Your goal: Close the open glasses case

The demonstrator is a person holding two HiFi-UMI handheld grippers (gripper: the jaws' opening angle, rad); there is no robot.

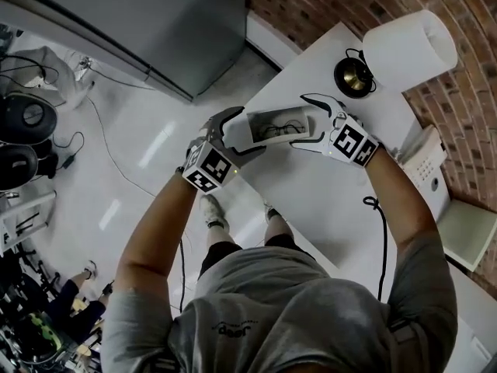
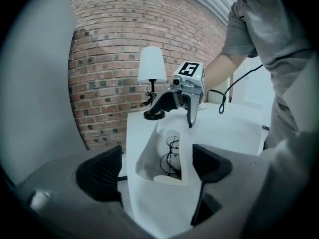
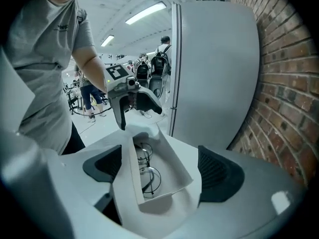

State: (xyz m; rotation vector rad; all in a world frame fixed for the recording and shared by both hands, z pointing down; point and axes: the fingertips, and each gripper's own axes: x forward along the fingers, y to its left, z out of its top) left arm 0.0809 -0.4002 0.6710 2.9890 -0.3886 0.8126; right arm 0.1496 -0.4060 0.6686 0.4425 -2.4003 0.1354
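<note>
A white glasses case [image 1: 260,124] lies open on the white table [image 1: 326,200], with thin wire-framed glasses [image 1: 281,129] inside it. My left gripper [image 1: 235,137] stands at its left end and my right gripper [image 1: 311,120] at its right end, facing each other. In the left gripper view the case [image 2: 149,158] and glasses [image 2: 171,156] lie between my wide-spread jaws, the pads apart from it; the left gripper [image 2: 157,166] is open. In the right gripper view the case [image 3: 172,176] likewise sits between the jaws of the open right gripper [image 3: 159,168], with the lid raised at its left side.
A lamp with a white shade [image 1: 408,45] and a round black base [image 1: 353,76] stands behind the case by the brick wall [image 1: 326,2]. A white phone-like device [image 1: 423,162] and a black cable [image 1: 382,231] lie to the right. The table's left edge runs just beside the case.
</note>
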